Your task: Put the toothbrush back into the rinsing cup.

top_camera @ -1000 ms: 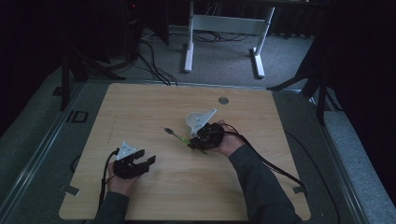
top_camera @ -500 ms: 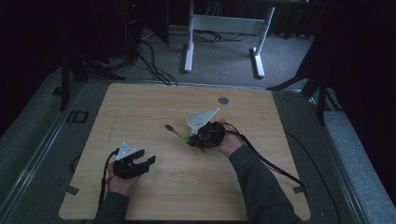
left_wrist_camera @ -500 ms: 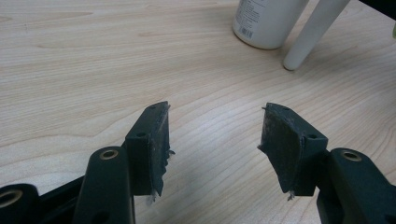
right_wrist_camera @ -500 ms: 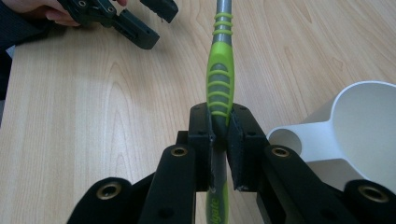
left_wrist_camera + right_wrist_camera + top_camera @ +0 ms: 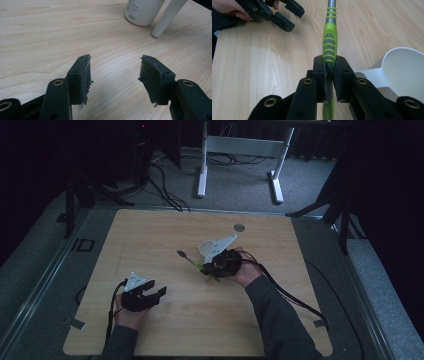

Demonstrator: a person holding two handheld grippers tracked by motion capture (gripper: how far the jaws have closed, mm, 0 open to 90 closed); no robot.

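Observation:
A toothbrush (image 5: pixel 189 259) with a green ribbed handle (image 5: pixel 330 42) and a grey neck sticks out leftward from my right gripper (image 5: pixel 210 268), near the middle of the wooden table (image 5: pixel 150 235). In the right gripper view the right gripper (image 5: pixel 329 64) is shut on the handle, whose lower end passes between the jaws. A white cup (image 5: pixel 206 248) stands just behind that gripper, and its bowl (image 5: pixel 402 67) appears at the right of the right gripper view. My left gripper (image 5: pixel 158 292) rests at the front left, open and empty. In its own view the left gripper (image 5: pixel 115 67) has only bare wood between its fingers.
A white labelled container (image 5: pixel 143 11) and a white rod (image 5: pixel 168 17) stand ahead in the left gripper view. A small grey disc (image 5: pixel 239 227) lies near the table's far edge. A white metal frame (image 5: pixel 240 147) stands on the floor beyond. Cables trail from both grippers.
The right gripper and the toothbrush have edged slightly toward the far side of the table. The left gripper has stayed put.

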